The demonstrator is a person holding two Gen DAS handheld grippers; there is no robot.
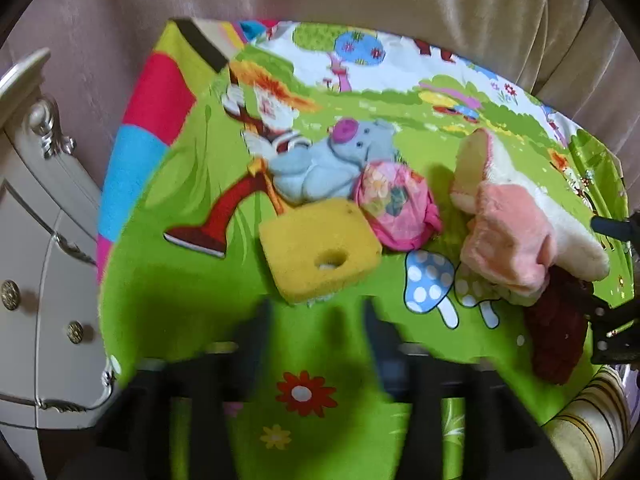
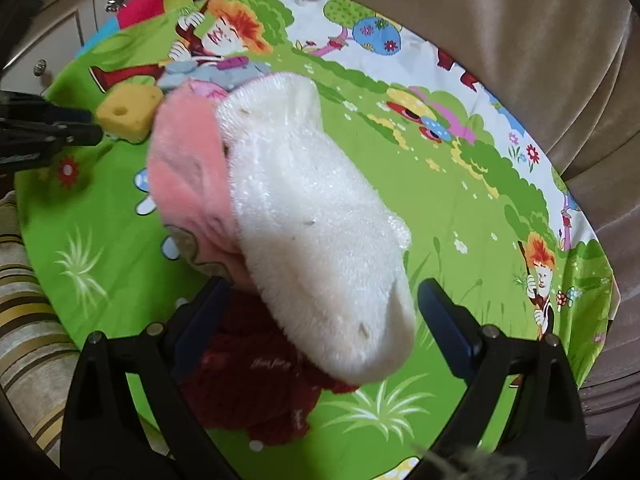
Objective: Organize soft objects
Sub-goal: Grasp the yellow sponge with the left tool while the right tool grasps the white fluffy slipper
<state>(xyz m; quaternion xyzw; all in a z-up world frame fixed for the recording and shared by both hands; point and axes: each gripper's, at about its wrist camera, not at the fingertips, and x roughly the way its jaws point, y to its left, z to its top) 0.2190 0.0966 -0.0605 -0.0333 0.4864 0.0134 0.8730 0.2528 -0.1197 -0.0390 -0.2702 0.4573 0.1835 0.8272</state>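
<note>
fluffy white-and-pink plush sock [image 2: 316, 220] lies loose between the right gripper [image 2: 320, 312]'s spread jaws.
left gripper [image 1: 320, 332] gapes empty just short of the square yellow holed sponge [image 1: 318, 250], mid-cloth.

The right gripper [image 2: 320, 312] stands with jaws apart over a white sock [image 2: 312, 216] — its toe lies between the fingers [image 2: 452, 320], no pad pressing. A pink sock [image 2: 188, 160] lies beside it, a red cloth [image 2: 256, 376] underneath; a sponge [image 2: 128, 112] sits farther back — all on a green mat [image 2: 460, 208].
</note>
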